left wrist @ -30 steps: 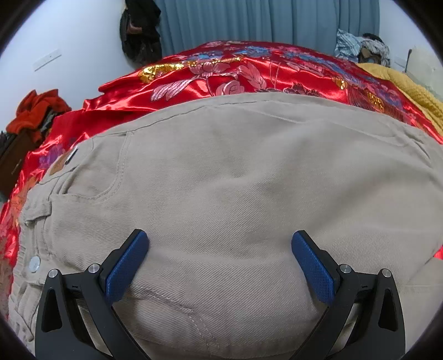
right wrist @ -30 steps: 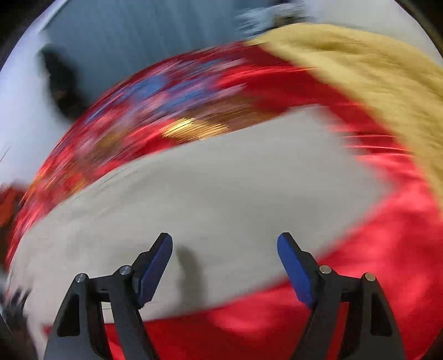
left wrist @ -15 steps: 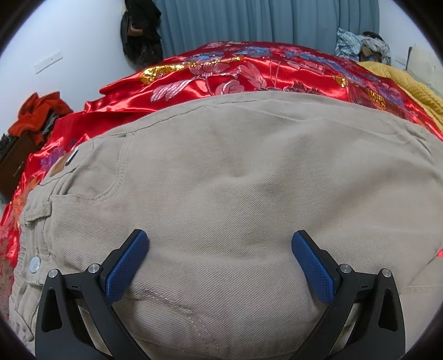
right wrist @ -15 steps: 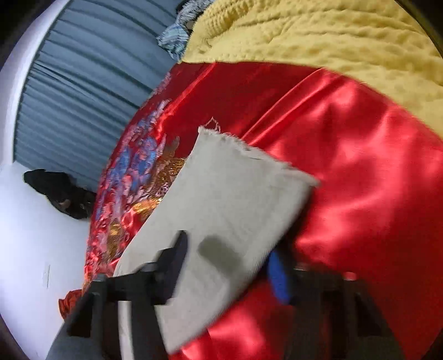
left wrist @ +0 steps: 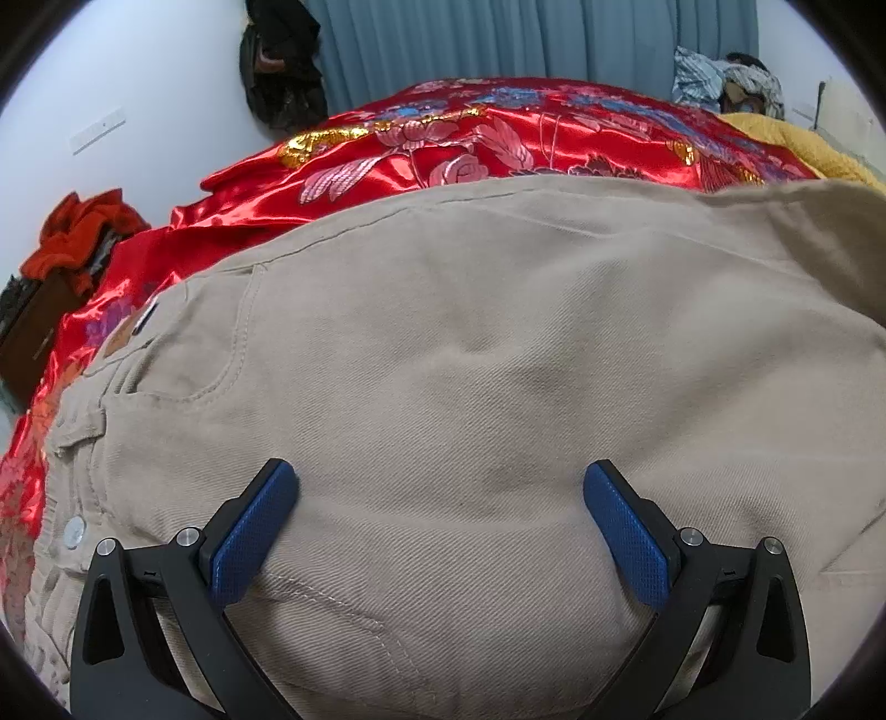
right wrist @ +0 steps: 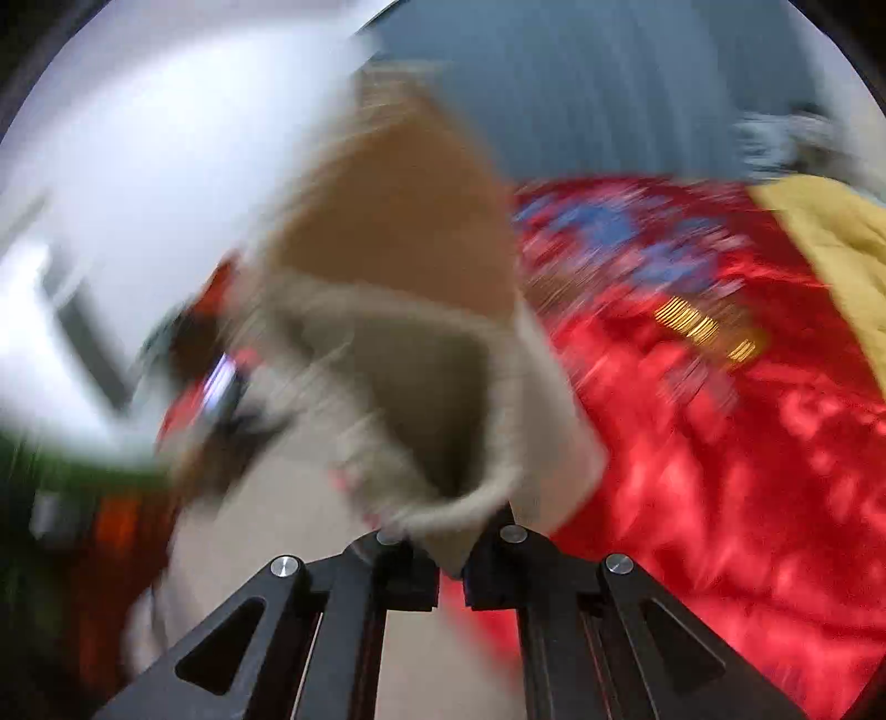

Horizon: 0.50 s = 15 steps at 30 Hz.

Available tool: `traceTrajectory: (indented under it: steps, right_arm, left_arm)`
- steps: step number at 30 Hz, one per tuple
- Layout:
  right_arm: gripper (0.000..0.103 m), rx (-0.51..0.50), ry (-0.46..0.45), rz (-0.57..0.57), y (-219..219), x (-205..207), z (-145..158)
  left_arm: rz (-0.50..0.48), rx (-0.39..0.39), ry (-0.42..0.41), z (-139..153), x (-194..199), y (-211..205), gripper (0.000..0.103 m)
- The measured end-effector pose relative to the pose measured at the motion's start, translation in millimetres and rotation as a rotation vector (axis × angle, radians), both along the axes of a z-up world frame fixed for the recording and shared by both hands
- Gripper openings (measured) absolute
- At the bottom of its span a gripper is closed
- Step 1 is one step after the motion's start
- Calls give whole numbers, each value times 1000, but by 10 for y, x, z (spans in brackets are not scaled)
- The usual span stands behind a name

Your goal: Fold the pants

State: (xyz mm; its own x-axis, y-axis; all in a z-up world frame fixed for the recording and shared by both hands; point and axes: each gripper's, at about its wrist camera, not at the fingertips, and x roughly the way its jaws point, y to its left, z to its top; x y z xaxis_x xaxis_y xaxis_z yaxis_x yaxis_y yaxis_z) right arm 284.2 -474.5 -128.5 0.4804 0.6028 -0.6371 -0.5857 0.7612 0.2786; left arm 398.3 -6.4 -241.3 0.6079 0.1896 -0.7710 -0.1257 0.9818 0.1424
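Beige pants (left wrist: 470, 376) lie flat on a red embroidered satin bedspread (left wrist: 443, 144), waistband and button at the left. My left gripper (left wrist: 437, 526) is open, its blue pads resting on the upper part of the pants near the pocket. In the blurred right wrist view my right gripper (right wrist: 451, 576) is shut on the hem end of a pant leg (right wrist: 421, 376), lifted off the bedspread (right wrist: 720, 443) with the leg opening gaping above the jaws.
A yellow blanket (right wrist: 830, 238) lies at the bed's right side. Blue curtains (left wrist: 498, 44) hang behind the bed. Red clothes (left wrist: 77, 238) are piled on a dark cabinet at the left. A dark bag (left wrist: 282, 61) hangs on the wall.
My right gripper closed on the hem of the pant leg and lifted it off the bed, swinging left. My left gripper stayed still, open on the pants.
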Motion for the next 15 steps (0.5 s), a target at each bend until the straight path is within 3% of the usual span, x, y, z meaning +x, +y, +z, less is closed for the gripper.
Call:
traceTrajectory:
  steps: [1,4,6,8,12,15]
  right_arm:
    - [6,-53,40,-4,-59,-163,-134]
    - [6,-144,158,-197,-559,-405,-555]
    - [6,-100,203,-346,-918,-447,-717]
    - [9,-15,224,-417,-1050,-427,-757]
    - [12,-61,208,-476,-945,-408,-749]
    - [13,-32,204,-463,-1007,-500,-686]
  left_arm:
    - [0,3,2,-3,3,-5,102]
    - [-4,15,7,-3,6,-24,102]
    - [-4,23,9,0,5,-33,102]
    - [-3,28,12,-1,6,-35,102]
    - [-3,29,14,0,3,-40,102]
    - [-3,29,13,1,3,-42,102]
